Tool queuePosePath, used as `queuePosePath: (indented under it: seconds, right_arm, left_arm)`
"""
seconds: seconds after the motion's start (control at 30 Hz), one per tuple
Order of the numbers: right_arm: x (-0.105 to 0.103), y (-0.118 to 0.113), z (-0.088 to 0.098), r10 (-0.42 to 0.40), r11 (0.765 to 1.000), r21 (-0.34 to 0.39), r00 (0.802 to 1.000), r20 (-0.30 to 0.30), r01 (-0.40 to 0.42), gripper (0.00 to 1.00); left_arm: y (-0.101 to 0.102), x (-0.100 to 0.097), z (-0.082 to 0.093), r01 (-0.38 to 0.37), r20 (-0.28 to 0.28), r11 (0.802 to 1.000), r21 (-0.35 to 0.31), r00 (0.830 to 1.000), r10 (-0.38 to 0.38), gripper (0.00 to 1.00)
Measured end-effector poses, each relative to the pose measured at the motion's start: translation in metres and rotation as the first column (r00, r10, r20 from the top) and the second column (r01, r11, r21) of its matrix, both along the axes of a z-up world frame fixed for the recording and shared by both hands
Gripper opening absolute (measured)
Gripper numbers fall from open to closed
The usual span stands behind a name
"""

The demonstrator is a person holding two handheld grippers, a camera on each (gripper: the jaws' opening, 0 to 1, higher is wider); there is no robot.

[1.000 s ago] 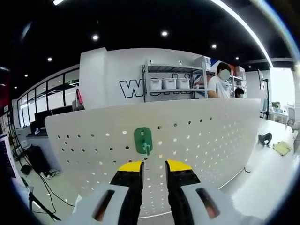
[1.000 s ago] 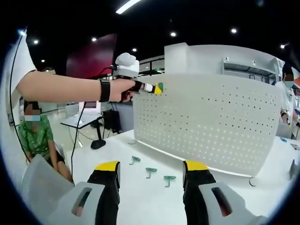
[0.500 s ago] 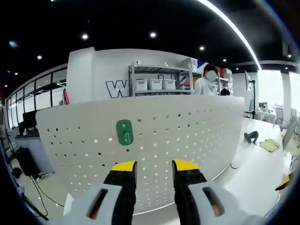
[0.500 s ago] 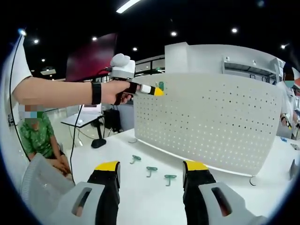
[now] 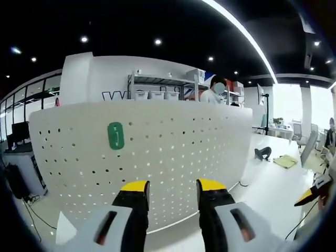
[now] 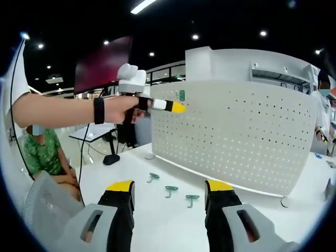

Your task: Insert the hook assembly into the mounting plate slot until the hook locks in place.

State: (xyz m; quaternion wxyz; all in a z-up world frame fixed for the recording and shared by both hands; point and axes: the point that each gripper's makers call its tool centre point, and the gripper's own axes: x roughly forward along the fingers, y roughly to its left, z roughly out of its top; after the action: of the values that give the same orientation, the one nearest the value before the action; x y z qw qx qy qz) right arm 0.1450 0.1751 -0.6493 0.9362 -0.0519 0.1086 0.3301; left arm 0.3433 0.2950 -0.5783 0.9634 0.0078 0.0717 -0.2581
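Observation:
The white perforated mounting plate (image 5: 173,142) stands upright on the table. One green hook (image 5: 115,135) sits on its upper left part, apart from any gripper. My left gripper (image 5: 173,186) is open, with nothing between its yellow-tipped jaws, a little back from the plate. In the right gripper view the plate (image 6: 236,136) carries that hook (image 6: 181,95) near its top left corner. There a hand holds the left gripper (image 6: 177,107) just below and beside the hook. Three loose green hooks (image 6: 170,189) lie on the table ahead of my open right gripper (image 6: 170,186).
A seated person in green (image 6: 44,157) is at the left, beyond the table edge. Behind the plate a person (image 5: 212,92) stands by metal shelving. A black object (image 5: 261,153) and a yellow item (image 5: 286,161) lie on the table to the plate's right.
The left gripper has drawn back from the green hook and swung right, leaving the hook on the plate. The right gripper has stayed put and open.

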Motion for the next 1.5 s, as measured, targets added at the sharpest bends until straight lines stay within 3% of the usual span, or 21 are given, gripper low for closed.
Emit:
queuePosePath:
  seconds: [0.57, 0.63, 0.67, 0.83, 0.9, 1.0, 1.2, 1.37, 1.5]
  right_arm:
    - [-0.003, 0.007, -0.008, 0.026, 1.0, -0.012, 0.999, -0.018, -0.027, 0.54]
    - [-0.004, 0.006, -0.008, 0.028, 0.999, -0.015, 0.999, -0.019, -0.028, 0.54]
    - [-0.004, 0.006, -0.009, 0.027, 1.0, -0.013, 0.999, -0.02, -0.027, 0.54]
    - [-0.004, 0.004, -0.009, 0.028, 0.999, -0.023, 0.999, -0.022, -0.029, 0.54]
    - [-0.004, 0.003, -0.009, 0.027, 0.999, -0.025, 0.999, -0.023, -0.027, 0.54]
    - [-0.004, 0.004, -0.008, 0.029, 0.999, -0.026, 0.999, -0.022, -0.029, 0.54]
    - [-0.003, 0.005, -0.009, 0.041, 0.999, -0.035, 0.999, -0.023, -0.042, 0.54]
    - [-0.003, 0.005, -0.011, 0.042, 0.998, -0.039, 0.999, -0.027, -0.043, 0.54]
    - [-0.004, 0.004, -0.013, 0.043, 0.998, -0.047, 0.999, -0.034, -0.045, 0.54]
  left_arm:
    - [-0.014, -0.036, -0.009, 0.079, 0.025, 0.995, -0.056, 0.997, -0.078, 0.53]
    - [-0.015, -0.038, -0.01, 0.073, 0.014, 0.993, -0.095, 0.997, -0.072, 0.56]
    - [-0.015, -0.039, -0.013, 0.063, -0.022, 0.989, -0.133, 0.998, -0.067, 0.58]
    - [-0.017, -0.045, -0.018, 0.085, -0.008, 0.99, -0.109, 0.996, -0.086, 0.61]
    - [-0.018, -0.046, -0.022, 0.09, -0.036, 0.988, -0.128, 0.995, -0.095, 0.63]
    - [-0.019, -0.051, -0.019, 0.103, -0.018, 0.983, -0.15, 0.994, -0.107, 0.66]
    - [-0.027, -0.068, -0.015, 0.145, 0.003, 0.983, -0.116, 0.989, -0.146, 0.71]
    - [-0.024, -0.078, -0.018, 0.133, -0.019, 0.98, -0.148, 0.99, -0.137, 0.72]
    - [-0.028, -0.09, -0.019, 0.146, -0.007, 0.98, -0.138, 0.989, -0.148, 0.74]
